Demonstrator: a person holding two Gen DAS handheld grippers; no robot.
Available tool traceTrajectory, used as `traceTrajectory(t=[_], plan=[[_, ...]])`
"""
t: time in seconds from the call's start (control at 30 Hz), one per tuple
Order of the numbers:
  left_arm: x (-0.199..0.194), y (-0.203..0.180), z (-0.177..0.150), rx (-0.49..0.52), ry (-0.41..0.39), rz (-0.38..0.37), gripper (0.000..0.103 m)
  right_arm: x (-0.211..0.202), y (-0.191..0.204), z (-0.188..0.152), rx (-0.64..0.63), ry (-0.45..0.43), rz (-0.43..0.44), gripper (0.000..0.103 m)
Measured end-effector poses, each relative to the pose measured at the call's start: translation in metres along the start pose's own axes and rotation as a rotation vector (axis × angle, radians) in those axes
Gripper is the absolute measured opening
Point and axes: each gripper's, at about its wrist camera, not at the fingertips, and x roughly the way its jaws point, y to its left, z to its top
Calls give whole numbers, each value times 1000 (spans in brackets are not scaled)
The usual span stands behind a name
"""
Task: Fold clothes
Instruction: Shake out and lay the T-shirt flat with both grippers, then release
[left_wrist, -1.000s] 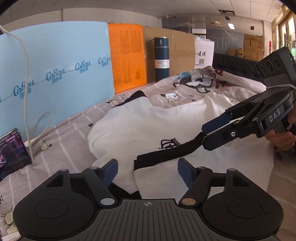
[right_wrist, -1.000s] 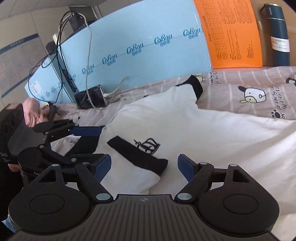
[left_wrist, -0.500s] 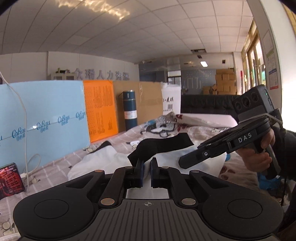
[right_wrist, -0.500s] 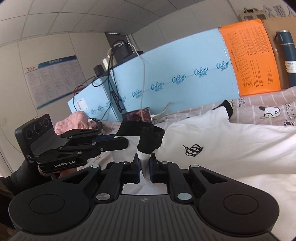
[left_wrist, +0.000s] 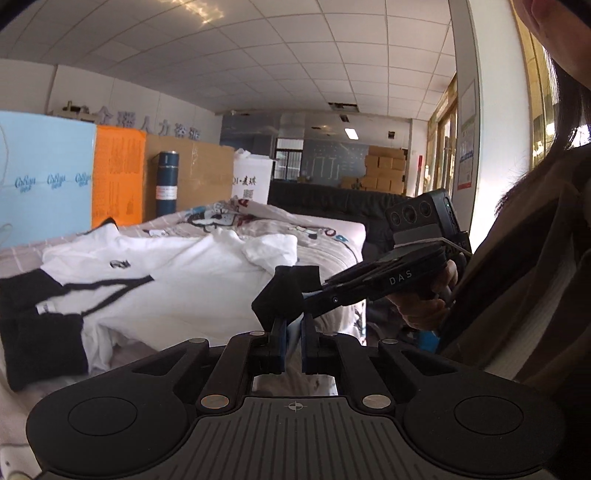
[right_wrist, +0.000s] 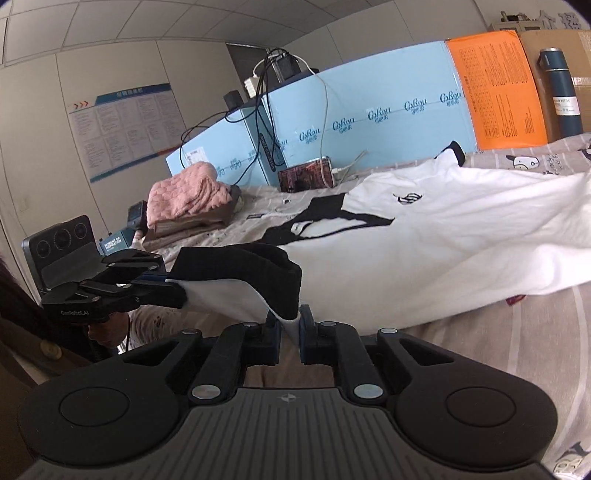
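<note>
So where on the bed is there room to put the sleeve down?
Bare striped sheet shows in front of the white shirt, near the right gripper. The far left is crowded: pink folded clothes, a phone and cables. Both grippers, left too, pinch the black sleeve cuff.

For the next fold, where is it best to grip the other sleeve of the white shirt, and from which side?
Probably at its black cuff, coming from the far end near the orange board. That sleeve lies flat and points that way, and the cuff's thick edge gives the fingers something firm.
</note>
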Motion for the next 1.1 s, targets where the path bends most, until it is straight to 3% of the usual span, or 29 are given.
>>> traceTrajectory(t=[0.1, 0.13, 0.17, 0.23, 0.27, 0.3, 0.33, 0.37, 0.4, 0.43, 0.5, 0.6, 0.7, 0.87, 1.1], plan=[[9, 1, -9, -48, 84, -56, 6, -9, 3, -6, -17, 21, 17, 30], [9, 4, -9, -70, 95, -83, 8, -13, 3, -6, -20, 15, 18, 45], [8, 7, -8, -85, 85, -118, 11, -17, 1, -2, -19, -9, 4, 57], [5, 12, -4, -115, 61, -190, 16, -25, -2, 4, -16, -57, -24, 68], [0, 10, -1, -103, 21, -191, 18, -28, -5, 8, -8, -81, -43, 72], [-5, 13, 5, -95, -13, -180, 28, -29, -10, 13, 14, -101, -70, 75], [-10, 17, 10, -90, -50, -161, 44, -29, -15, 17, 38, -117, -97, 79], [-13, 21, 16, -93, -81, -102, 55, -29, -21, 22, 68, -137, -137, 82], [-16, 26, 22, -97, -111, -39, 74, -28, -27, 27, 100, -158, -189, 83], [-19, 31, 28, -100, -141, 24, 82, -26, -34, 33, 131, -179, -240, 83], [-18, 47, 38, -120, -154, 210, 83, -23, -47, 41, 194, -209, -325, 83], [-2, 73, 46, -177, -103, 515, 91, -17, -57, 49, 233, -238, -418, 83], [12, 101, 46, -241, -18, 621, 92, -10, -61, 53, 247, -254, -509, 83], [14, 118, 31, -301, 55, 584, 92, 10, -66, 57, 249, -176, -633, 83], [14, 128, 22, -400, 75, 565, 93, 50, -87, 71, 266, -53, -832, 83]])
